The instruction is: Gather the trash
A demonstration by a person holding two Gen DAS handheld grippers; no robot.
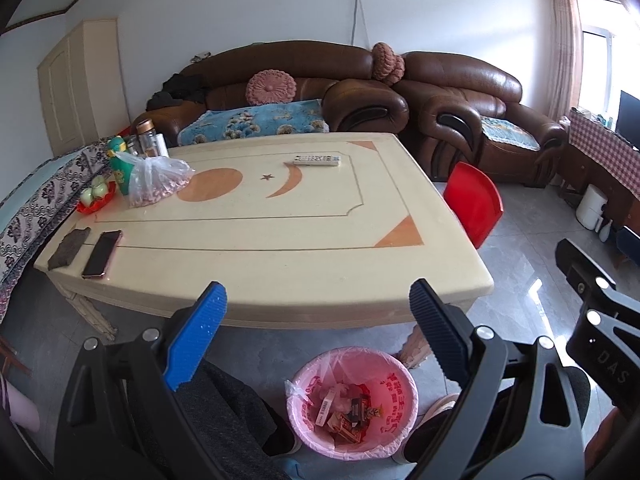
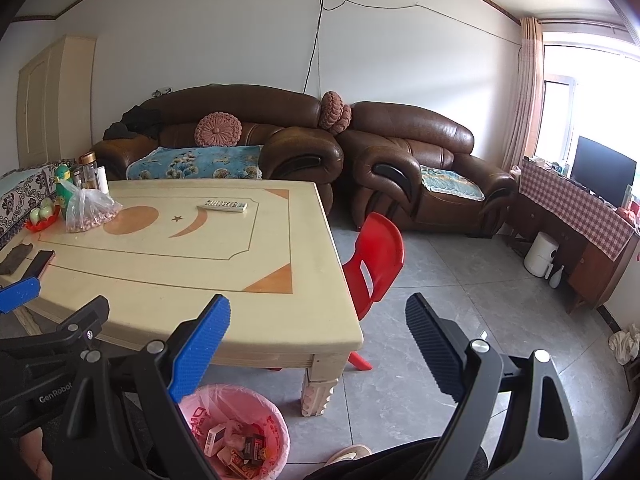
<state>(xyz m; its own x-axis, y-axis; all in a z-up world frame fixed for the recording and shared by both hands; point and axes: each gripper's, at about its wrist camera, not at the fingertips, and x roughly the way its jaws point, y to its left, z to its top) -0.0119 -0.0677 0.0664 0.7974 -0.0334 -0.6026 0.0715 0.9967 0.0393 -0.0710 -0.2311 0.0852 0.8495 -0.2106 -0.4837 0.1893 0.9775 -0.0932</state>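
Currently both tongs are spread wide and hold nothing: the left tongs [image 1: 318, 300] above the near counter [image 1: 280, 288] edge, the right tongs [image 2: 318, 316] beside its corner. One pink-lined trash bin [image 1: 354, 402] stands on the floor below that edge and holds the trash [image 1: 348, 410]: several small boxes and wrappers. On the counter lie one remote control [image 1: 317, 159], one phone [image 1: 102, 254], one dark cloth [image 1: 69, 248] and one clear bag of nuts [image 1: 158, 182]. One red chair [image 2: 376, 256] stands at the counter's right side.
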